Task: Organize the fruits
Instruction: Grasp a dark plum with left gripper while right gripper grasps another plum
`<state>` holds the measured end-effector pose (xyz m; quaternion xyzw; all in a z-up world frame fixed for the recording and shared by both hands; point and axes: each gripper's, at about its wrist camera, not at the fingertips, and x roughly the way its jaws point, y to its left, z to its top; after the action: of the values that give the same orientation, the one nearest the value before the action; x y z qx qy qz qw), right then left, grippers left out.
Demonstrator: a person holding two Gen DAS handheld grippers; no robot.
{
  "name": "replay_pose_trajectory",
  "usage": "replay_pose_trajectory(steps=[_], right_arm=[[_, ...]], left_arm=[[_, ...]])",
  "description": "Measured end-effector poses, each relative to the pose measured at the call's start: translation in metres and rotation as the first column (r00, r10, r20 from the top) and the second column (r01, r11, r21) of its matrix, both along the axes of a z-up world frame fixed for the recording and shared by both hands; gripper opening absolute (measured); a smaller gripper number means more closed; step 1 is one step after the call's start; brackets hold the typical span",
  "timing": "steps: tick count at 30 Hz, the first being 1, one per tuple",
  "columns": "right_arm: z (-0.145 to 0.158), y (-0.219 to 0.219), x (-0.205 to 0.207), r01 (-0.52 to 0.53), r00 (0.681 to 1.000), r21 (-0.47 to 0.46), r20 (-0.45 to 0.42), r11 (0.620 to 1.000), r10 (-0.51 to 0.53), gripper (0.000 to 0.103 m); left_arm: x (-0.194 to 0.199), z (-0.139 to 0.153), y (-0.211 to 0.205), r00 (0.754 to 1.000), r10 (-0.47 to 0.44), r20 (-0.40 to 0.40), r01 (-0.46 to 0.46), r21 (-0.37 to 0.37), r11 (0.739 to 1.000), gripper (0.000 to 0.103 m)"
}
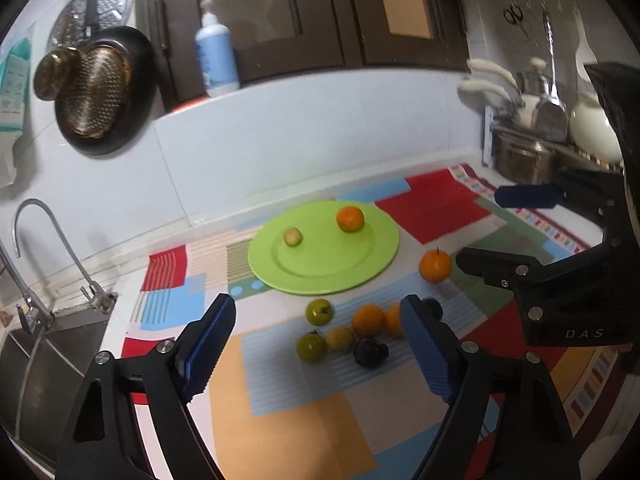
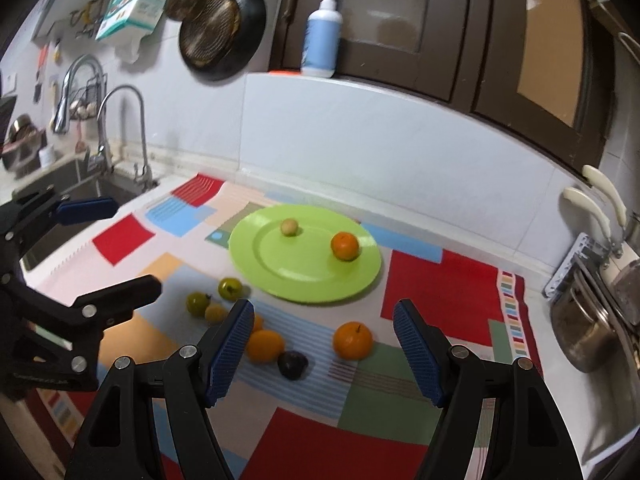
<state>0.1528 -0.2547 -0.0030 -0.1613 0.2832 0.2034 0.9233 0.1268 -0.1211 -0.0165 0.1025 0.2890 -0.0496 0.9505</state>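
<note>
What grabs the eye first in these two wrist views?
The lime-green plate at the middle of the patchwork mat, carrying an orange and a small pale fruit. Next, the loose fruits in front of it: a lone orange, a dark plum and green ones. Both the left gripper and right gripper hover open and empty.

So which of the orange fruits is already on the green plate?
The orange fruit near the plate's right rim, beside a small pale fruit. The other orange ones, like the stemmed one, lie on the patterned mat.
</note>
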Motion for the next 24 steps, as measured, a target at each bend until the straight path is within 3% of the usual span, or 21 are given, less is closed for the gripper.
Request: replay_pose_trajectory(steps=[12, 24], right_arm=[[-0.043, 0.004, 0.011, -0.066, 0.993, -0.065, -0.099, 0.996, 0.059, 0.072], [-0.078, 0.01, 0.025, -0.137, 0.973, -0.1, -0.201, 0.986, 0.115, 0.056]], left_arm=[[0.018, -0.04, -0.015, 0.985, -0.109, -0.136, 0.114, 0.024, 0.993, 0.066], [0.036, -0.071, -0.023, 0.95, -0.187, -0.25, 0.197, 0.013, 0.98, 0.047]])
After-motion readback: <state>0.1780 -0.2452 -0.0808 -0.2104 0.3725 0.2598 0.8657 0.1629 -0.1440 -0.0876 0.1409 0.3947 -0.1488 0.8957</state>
